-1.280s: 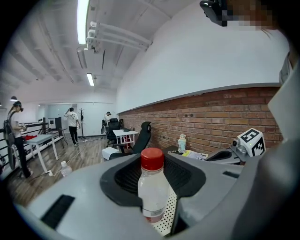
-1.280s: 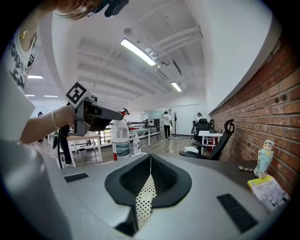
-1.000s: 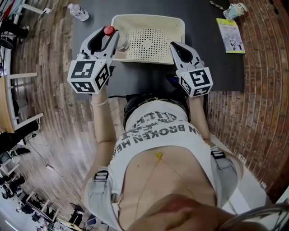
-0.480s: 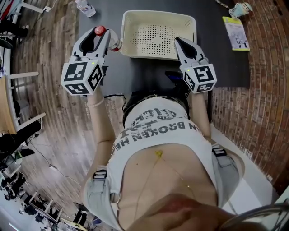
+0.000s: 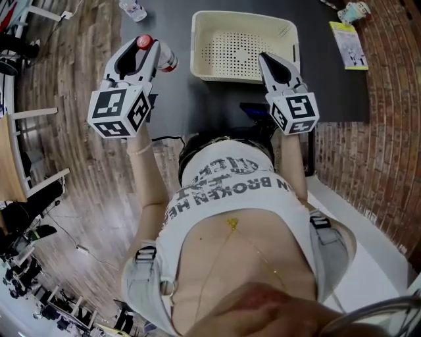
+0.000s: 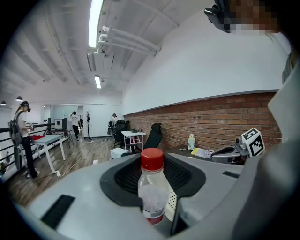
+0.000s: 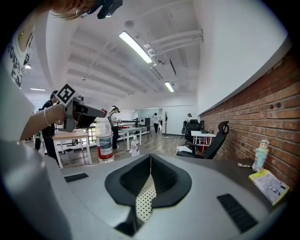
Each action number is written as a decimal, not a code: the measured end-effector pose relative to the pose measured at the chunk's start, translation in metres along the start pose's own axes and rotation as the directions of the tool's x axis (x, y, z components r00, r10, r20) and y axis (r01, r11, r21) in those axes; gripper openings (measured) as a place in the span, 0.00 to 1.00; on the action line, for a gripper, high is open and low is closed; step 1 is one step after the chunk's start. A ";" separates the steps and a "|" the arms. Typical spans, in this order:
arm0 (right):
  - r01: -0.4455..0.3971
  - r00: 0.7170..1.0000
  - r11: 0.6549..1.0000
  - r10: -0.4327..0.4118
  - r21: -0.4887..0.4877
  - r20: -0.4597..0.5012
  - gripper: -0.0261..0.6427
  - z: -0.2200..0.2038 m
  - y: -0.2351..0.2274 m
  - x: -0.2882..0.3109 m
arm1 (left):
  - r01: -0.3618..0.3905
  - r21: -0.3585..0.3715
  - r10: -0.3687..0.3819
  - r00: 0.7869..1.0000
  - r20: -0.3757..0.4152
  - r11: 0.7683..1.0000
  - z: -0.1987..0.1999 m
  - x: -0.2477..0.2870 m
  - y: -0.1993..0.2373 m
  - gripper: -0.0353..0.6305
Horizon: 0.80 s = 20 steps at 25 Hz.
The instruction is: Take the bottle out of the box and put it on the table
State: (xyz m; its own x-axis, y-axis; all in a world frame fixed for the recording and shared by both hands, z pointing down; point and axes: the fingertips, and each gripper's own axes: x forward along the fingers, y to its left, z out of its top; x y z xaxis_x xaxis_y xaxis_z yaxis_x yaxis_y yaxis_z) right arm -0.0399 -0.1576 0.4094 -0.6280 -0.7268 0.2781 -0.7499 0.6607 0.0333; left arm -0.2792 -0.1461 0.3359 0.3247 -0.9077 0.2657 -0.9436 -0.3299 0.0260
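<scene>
- Box (image 5: 200, 46): cream, with a perforated floor, on the dark table (image 5: 181, 102). No bottle is seen inside it, so the removal step is judged done.
- Bottle (image 5: 167, 63): clear plastic with a red cap and a red label band. It is held outside the box, just beyond the box's left wall.
- Left tool (image 5: 150, 52): its jaws are set wide and clamped on the bottle's body, as shown in the left gripper view. The red cap stands above the pads.
- Right tool (image 5: 264, 60): its jaws are closed together, with nothing held between them. It is placed at the box's near right corner, and the perforated box is glimpsed through the slit behind the pads.
- Second bottle (image 5: 134, 10): small and clear, stood on the table well to the left of the box and beyond its far side. It is not handled.
- Booklet (image 5: 349, 46) and small figure (image 5: 350, 11): laid on the table to the right of the box, well apart from it.
- Progress: lift-out is counted as complete. The bottle appears to be carried rather than set down.
- Remaining: the bottle is to be lowered upright onto bare table left of the box, and the left tool's grip is then to be released.
</scene>
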 end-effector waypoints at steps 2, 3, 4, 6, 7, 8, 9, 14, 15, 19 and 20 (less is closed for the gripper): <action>0.010 1.000 1.000 -0.010 0.005 -0.005 0.05 -0.004 0.007 0.003 | 0.012 -0.001 -0.012 1.000 0.004 1.000 -0.003 -0.001 0.007 0.28; 0.015 1.000 1.000 -0.015 0.008 -0.005 0.05 -0.006 0.007 0.002 | 0.017 0.002 -0.017 1.000 0.006 1.000 -0.003 0.000 0.005 0.28; 0.020 1.000 1.000 -0.020 0.010 -0.004 0.05 -0.009 0.007 -0.001 | 0.022 0.006 -0.022 1.000 0.007 1.000 -0.003 0.001 0.003 0.28; 0.028 1.000 1.000 -0.028 0.014 -0.001 0.05 -0.012 0.007 -0.004 | 0.031 0.016 -0.031 0.999 0.007 0.999 -0.004 0.002 0.000 0.28; 0.030 1.000 0.999 -0.030 0.016 -0.001 0.05 -0.014 0.007 -0.005 | 0.034 0.022 -0.034 0.999 0.006 0.999 -0.004 0.003 -0.001 0.28; 0.032 0.999 0.999 -0.032 0.017 -0.001 0.05 -0.015 0.007 -0.006 | 0.036 0.027 -0.037 0.999 0.004 0.999 -0.004 0.003 -0.002 0.28; 0.034 0.999 0.999 -0.034 0.018 -0.002 0.05 -0.015 0.008 -0.007 | 0.038 0.029 -0.038 0.999 0.002 0.999 -0.005 0.004 -0.002 0.28; 0.041 0.999 0.999 -0.041 0.016 -0.011 0.05 -0.018 0.007 -0.009 | 0.044 0.028 -0.044 0.999 -0.003 0.999 -0.008 0.006 -0.004 0.28; 0.044 0.999 0.999 -0.043 0.016 -0.011 0.05 -0.019 0.006 -0.010 | 0.047 0.028 -0.047 0.999 -0.004 0.998 -0.009 0.006 -0.005 0.28; 0.049 0.999 0.999 -0.049 0.016 -0.010 0.05 -0.019 0.005 -0.010 | 0.058 0.024 -0.057 0.998 -0.015 0.998 -0.015 0.008 -0.008 0.28; 0.050 0.999 0.999 -0.049 0.017 -0.009 0.05 -0.019 0.004 -0.010 | 0.060 0.023 -0.059 0.998 -0.020 0.998 -0.017 0.008 -0.009 0.28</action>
State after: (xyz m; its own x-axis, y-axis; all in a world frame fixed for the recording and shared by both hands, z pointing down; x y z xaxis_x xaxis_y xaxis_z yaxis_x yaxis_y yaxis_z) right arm -0.0329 -0.1437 0.4246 -0.5883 -0.7569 0.2847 -0.7835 0.6206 0.0310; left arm -0.2691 -0.1459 0.3543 0.3789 -0.8812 0.2826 -0.9208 -0.3895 0.0198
